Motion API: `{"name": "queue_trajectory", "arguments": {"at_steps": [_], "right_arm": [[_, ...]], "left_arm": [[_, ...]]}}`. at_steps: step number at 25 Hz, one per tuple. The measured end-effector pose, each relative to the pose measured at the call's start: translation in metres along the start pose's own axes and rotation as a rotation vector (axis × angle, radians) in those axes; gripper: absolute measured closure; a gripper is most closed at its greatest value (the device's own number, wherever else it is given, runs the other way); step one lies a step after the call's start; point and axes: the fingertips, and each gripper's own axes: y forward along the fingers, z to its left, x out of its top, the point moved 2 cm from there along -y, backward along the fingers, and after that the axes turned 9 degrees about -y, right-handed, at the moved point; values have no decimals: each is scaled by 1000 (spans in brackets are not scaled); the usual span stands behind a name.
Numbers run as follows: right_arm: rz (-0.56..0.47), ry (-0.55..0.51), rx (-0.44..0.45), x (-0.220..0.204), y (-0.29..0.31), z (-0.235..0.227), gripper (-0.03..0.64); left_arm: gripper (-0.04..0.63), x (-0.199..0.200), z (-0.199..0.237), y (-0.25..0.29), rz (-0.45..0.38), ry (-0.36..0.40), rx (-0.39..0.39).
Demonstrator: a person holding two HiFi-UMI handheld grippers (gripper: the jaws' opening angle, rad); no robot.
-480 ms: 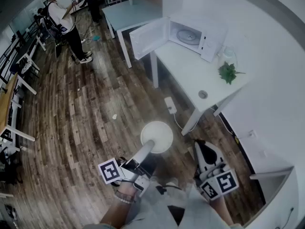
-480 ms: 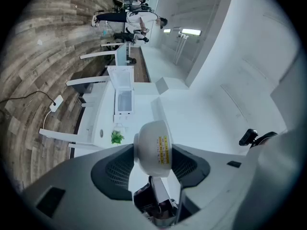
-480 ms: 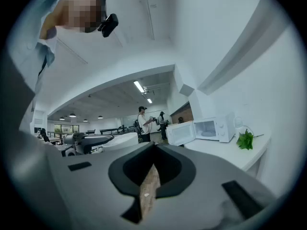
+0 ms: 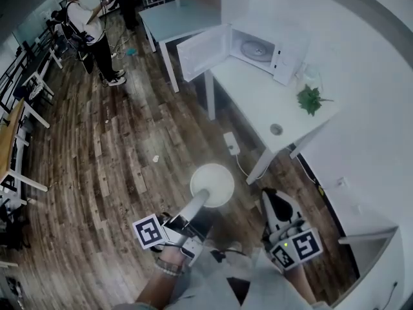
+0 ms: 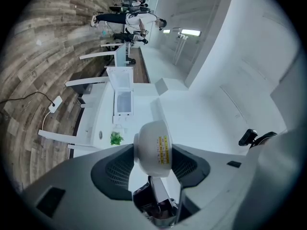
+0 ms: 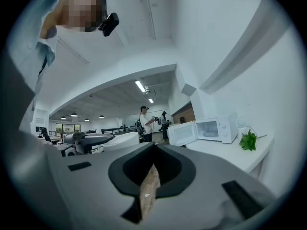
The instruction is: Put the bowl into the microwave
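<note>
The left gripper point(image 4: 193, 208) holds a white bowl point(image 4: 211, 185). Its jaws are spread wide, and the bowl sits between them, pressed on both sides. The bowl has a yellow sticker point(image 5: 162, 150) on its outside. It is up in the air over the wooden floor point(image 4: 116, 154), just past the near end of the white surface point(image 4: 251, 102). It is not touching the surface.

The right gripper point(image 6: 151, 174) is shut tight, with its two jaws pressed together. It holds nothing. It hangs beside the left gripper, low and close to the person.

The microwave point(image 4: 268, 47) stands at the far end of the surface, well apart from the bowl. Its door point(image 4: 203, 51) is swung wide open and sticks out past the left edge of the surface. Inside it lies a round glass plate point(image 4: 257, 49), and nothing is on that plate.

A small green plant point(image 4: 310, 99) sits near the right edge of the surface, next to the wall and near the microwave. A white power strip point(image 4: 230, 142) lies on the floor by the left edge of the surface, near a leg.

Far off across the floor, a person point(image 4: 90, 34) in a white top stands by some other desks.
</note>
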Motion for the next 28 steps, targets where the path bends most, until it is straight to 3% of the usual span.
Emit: {"name": "queue_trajectory", "arguments": {"at_steps": [7, 13, 28], "right_arm": [[0, 32, -22, 1, 10, 2, 617], [3, -50, -15, 6, 24, 16, 616], [9, -27, -45, -4, 48, 53, 615]], "left_arm": [[376, 16, -4, -5, -12, -2, -9], [376, 37, -9, -14, -19, 14, -20], [376, 79, -9, -53, -25, 22, -18]]}}
